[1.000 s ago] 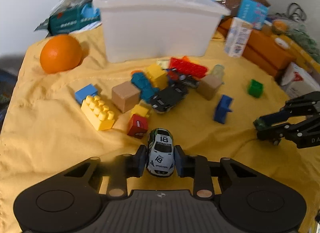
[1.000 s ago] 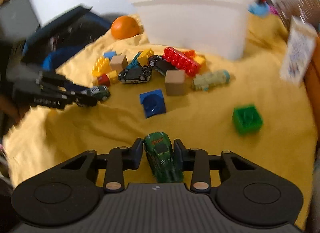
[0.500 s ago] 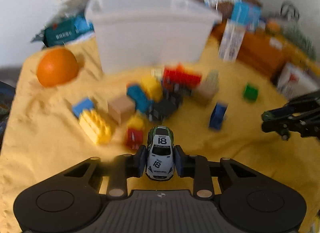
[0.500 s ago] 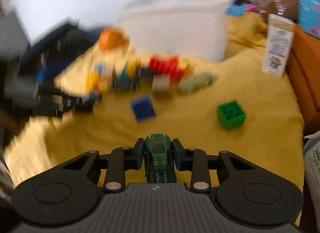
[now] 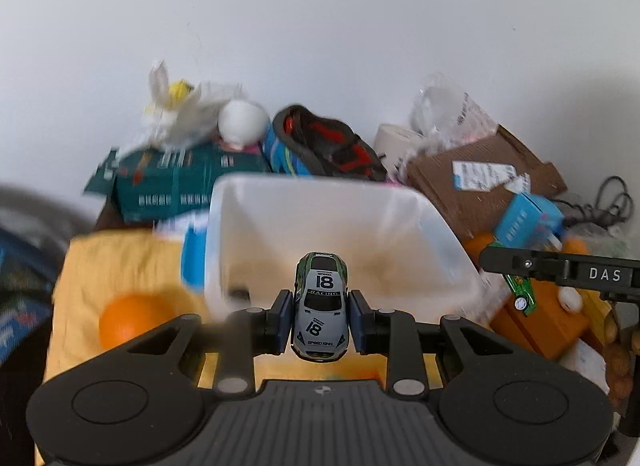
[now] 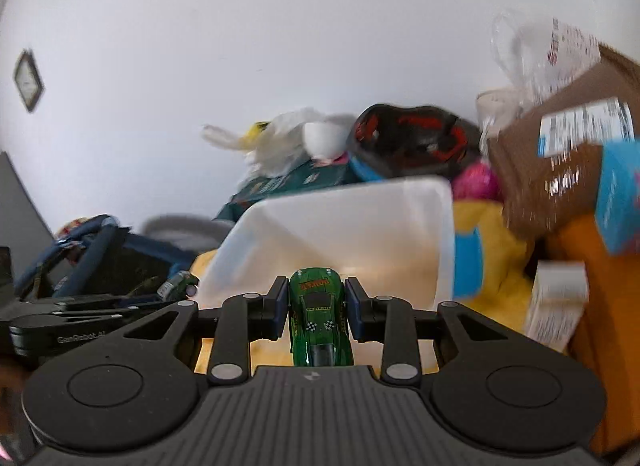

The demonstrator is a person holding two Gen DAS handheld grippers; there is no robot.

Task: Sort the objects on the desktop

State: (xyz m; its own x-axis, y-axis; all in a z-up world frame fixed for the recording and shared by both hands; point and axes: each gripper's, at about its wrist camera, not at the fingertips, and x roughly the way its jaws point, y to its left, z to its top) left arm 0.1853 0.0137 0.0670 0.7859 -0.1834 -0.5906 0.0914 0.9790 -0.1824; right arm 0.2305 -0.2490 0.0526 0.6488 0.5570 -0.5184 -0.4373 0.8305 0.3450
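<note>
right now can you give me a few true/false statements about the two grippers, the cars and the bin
1. The left gripper holds a white toy car numbered 18. True.
2. The right gripper holds a red car. False: its car is the green toy car.
3. The white bin has its lid on. False: it is open-topped.
4. An orange lies on the yellow cloth left of the bin. True.
5. The white car already sits inside the bin. False: it is clamped between the pads.
</note>
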